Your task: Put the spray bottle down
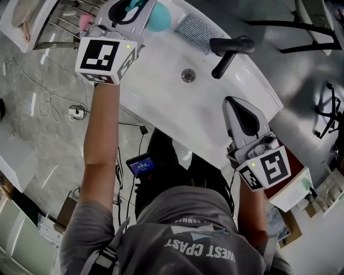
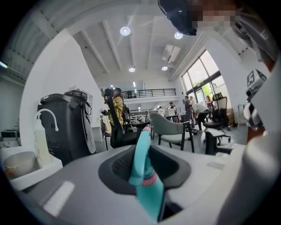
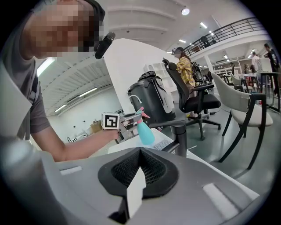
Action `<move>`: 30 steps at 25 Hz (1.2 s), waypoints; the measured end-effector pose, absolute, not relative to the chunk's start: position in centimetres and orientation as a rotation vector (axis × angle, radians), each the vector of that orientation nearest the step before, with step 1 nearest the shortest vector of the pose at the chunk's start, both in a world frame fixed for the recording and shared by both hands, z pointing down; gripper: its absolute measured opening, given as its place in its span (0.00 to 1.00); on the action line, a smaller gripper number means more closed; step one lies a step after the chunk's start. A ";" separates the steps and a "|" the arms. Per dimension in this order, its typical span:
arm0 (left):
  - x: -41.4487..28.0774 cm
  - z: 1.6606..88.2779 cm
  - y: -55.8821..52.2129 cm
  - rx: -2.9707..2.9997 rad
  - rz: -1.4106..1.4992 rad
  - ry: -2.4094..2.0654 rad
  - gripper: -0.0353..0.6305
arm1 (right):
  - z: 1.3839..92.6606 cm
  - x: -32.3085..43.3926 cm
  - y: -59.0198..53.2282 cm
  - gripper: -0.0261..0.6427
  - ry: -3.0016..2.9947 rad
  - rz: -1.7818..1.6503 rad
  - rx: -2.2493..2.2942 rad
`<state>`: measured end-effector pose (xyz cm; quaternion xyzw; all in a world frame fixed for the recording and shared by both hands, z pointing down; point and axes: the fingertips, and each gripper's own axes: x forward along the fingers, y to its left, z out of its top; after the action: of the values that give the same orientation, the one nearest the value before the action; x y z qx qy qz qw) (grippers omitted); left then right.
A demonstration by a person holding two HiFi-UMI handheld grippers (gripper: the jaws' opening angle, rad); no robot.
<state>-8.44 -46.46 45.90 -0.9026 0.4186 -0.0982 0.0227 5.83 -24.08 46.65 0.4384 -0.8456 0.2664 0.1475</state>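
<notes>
Teal bottle (image 2: 147, 176) clamped in left gripper (image 1: 134, 8), above white worktop (image 1: 161, 96); right gripper (image 1: 234, 105) closed, empty. Likely step: lowering. Next move calls for upright base contact before release.

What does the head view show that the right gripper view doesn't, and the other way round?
Only the head view: the drain in the white sink, the cables on the floor, and the wearer's grey shirt.
Only the right gripper view: a black office chair, a person in a yellow top and the ceiling lights.
Both: the left gripper clamped on the teal spray bottle, and the black tap.
</notes>
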 end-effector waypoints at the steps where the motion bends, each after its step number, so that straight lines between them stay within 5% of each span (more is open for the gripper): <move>1: -8.4 46.0 -46.6 -2.795 -0.300 1.299 0.19 | 46.8 6.0 -24.0 0.04 -2.429 0.768 1.265; 30: -5.4 47.3 -47.6 -2.753 -0.128 1.217 0.20 | 48.2 6.7 -23.2 0.04 -2.404 0.796 1.289</move>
<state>-5.44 -47.63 47.26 -0.9119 0.4032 -0.0425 0.0643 6.72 -23.17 48.16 0.4486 -0.8365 0.2769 0.1497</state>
